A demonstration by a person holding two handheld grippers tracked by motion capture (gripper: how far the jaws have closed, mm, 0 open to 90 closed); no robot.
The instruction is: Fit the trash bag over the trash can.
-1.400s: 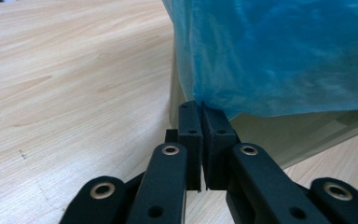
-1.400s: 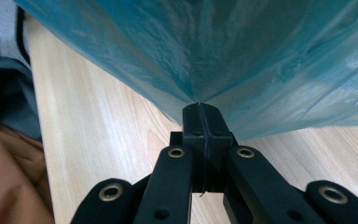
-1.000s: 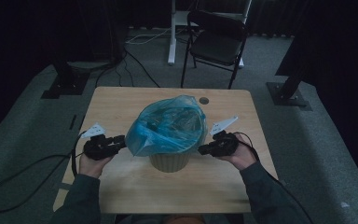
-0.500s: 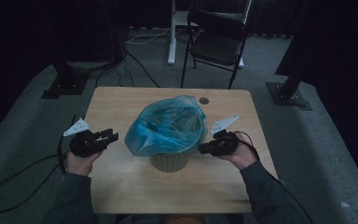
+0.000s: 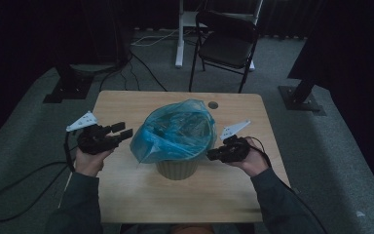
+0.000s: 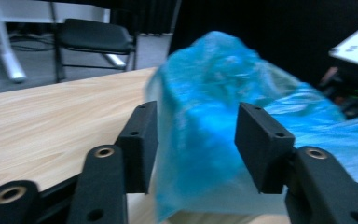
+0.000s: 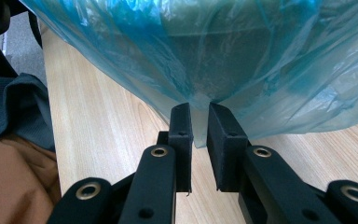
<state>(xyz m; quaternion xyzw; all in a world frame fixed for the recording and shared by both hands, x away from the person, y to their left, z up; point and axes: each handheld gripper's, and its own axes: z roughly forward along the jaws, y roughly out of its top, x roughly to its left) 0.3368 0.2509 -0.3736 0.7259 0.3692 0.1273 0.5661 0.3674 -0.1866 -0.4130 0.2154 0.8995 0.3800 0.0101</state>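
A small beige bin [image 5: 177, 169] stands mid-table with a blue plastic bag [image 5: 175, 129] billowing over its top. My left gripper [image 5: 121, 130] hovers just left of the bag, apart from it. Its jaws have just been opening and stand wide [image 6: 196, 140], with nothing pinched and the bag [image 6: 214, 107] beyond them. My right gripper [image 5: 210, 156] is at the bag's right lower edge. Its jaws have eased apart slightly but still pinch a fold of the bag [image 7: 214, 46] between the pads [image 7: 199, 123], and the film pulls taut toward them.
The wooden table [image 5: 214, 195] has bare room in front of and behind the bin. A round cable hole [image 5: 213, 105] sits near the far edge. A black folding chair [image 5: 226, 46] stands beyond the table. A cable trails off the table's left side.
My left gripper has let go of the bag's left side, lifted and drawn away to the left, with its jaws spread wider. The right hand and the bin have kept still.
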